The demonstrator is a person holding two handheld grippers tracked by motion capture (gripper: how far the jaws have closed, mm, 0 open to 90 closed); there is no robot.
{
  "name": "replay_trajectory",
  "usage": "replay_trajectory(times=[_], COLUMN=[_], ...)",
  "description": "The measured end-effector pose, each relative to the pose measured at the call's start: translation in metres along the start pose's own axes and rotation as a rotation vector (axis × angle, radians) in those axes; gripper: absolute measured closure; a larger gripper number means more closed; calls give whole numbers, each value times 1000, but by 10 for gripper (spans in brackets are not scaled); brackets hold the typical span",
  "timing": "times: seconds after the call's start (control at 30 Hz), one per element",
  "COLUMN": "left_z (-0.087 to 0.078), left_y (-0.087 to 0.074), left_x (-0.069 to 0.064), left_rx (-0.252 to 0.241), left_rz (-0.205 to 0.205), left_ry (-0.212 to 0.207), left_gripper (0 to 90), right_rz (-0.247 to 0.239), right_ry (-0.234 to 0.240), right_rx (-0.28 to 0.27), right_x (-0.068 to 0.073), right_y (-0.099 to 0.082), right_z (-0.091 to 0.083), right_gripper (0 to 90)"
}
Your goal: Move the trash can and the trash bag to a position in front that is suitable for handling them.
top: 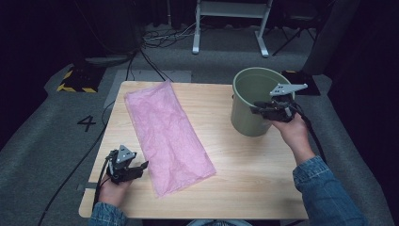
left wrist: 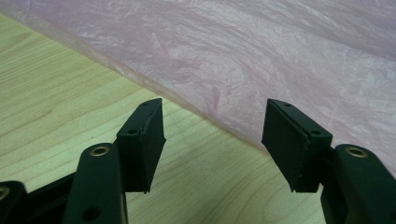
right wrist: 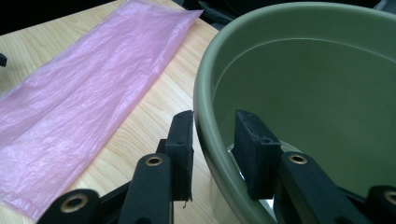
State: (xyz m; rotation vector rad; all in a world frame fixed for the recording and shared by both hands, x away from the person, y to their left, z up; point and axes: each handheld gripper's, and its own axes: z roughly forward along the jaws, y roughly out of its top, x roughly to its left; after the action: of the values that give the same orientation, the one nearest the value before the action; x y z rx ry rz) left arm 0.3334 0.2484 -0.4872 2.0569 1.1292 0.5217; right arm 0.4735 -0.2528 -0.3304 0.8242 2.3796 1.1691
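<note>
A pink plastic bag (top: 164, 132) lies flat along the left half of the wooden table (top: 244, 165). My left gripper (top: 141, 167) rests low by the bag's near left edge, open, with bare wood between its pads (left wrist: 215, 135) and the crinkled bag (left wrist: 257, 56) just ahead. A pale green bucket (top: 247, 117) stands upright at the far right. My right gripper (top: 258, 107) straddles its near rim. One pad sits outside the wall and one inside (right wrist: 213, 140), closed on the bucket's rim (right wrist: 317, 93). The bag (right wrist: 93, 88) stretches off to the left.
Grey carpet surrounds the table, with cables and a white frame's legs (top: 230, 28) behind it. A black and yellow striped block (top: 75, 80) sits at the far left, and a "4" (top: 87, 123) is marked on the floor. Bare wood lies between bag and bucket.
</note>
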Motion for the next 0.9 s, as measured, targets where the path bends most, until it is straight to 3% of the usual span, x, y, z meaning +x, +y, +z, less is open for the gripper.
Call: replay_trajectory(times=[0.13, 0.37, 0.4, 0.6, 0.67, 0.7, 0.9], left_z=[1, 0, 0, 3, 3, 4, 7], left_y=[1, 3, 4, 7, 7, 8, 10], left_x=[-1, -2, -2, -5, -5, -6, -6], left_rx=[0, -10, -12, -11, -14, -9, -7], left_rz=[-3, 1, 3, 9, 14, 10, 19], left_ry=[-2, -2, -1, -4, -3, -6, -2], left_gripper=[388, 389, 390, 390, 395, 394, 392], right_rz=[3, -7, -30, -79, -81, -83, -106], right_ry=[40, 97, 118, 174, 181, 206, 260], right_rx=[2, 12, 16, 12, 9, 4, 4], right_x=[4, 16, 26, 58, 62, 71, 97], right_y=[2, 1, 0, -8, -9, -12, -20], right_z=[2, -5, -9, -22, -23, -28, -40], right_gripper=[732, 740, 739, 716, 710, 706, 694])
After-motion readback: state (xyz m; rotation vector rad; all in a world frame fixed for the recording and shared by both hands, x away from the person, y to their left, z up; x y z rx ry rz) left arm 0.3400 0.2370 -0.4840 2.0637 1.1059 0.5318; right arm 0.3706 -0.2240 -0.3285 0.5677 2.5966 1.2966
